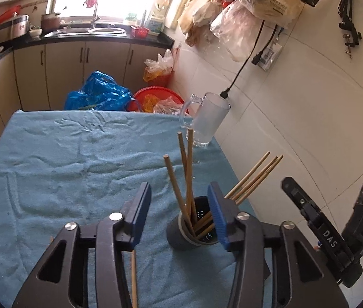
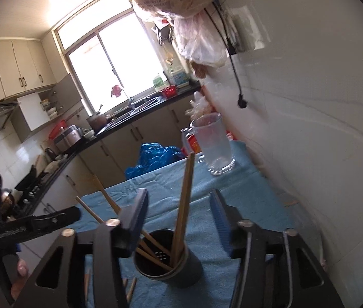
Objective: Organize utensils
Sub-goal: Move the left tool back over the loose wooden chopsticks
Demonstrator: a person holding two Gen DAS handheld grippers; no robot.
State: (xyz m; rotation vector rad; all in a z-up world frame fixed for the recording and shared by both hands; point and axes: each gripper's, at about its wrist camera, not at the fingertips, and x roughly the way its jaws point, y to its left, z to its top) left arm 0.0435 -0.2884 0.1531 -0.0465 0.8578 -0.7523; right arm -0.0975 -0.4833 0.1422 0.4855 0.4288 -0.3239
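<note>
Standing chopsticks (image 1: pixel 188 179): leaning in dark holder (image 1: pixel 181 236) on blue cloth (image 1: pixel 66 154).
Left gripper (image 1: pixel 178 215): jaws apart, grasping nothing.
Right gripper (image 2: pixel 181 220): jaws apart, nothing pinched.
Loose chopstick (image 1: pixel 134 279): flat on cloth.
Glass mug (image 1: pixel 208 118): near wall.

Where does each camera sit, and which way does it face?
Left wrist: on the left gripper, looking down over its open fingers at the chopstick holder; the right gripper shows at right.
Right wrist: on the right gripper, facing the holder and window; a hand shows at lower left.
Shared: holder, chopsticks, glass mug, blue cloth.
</note>
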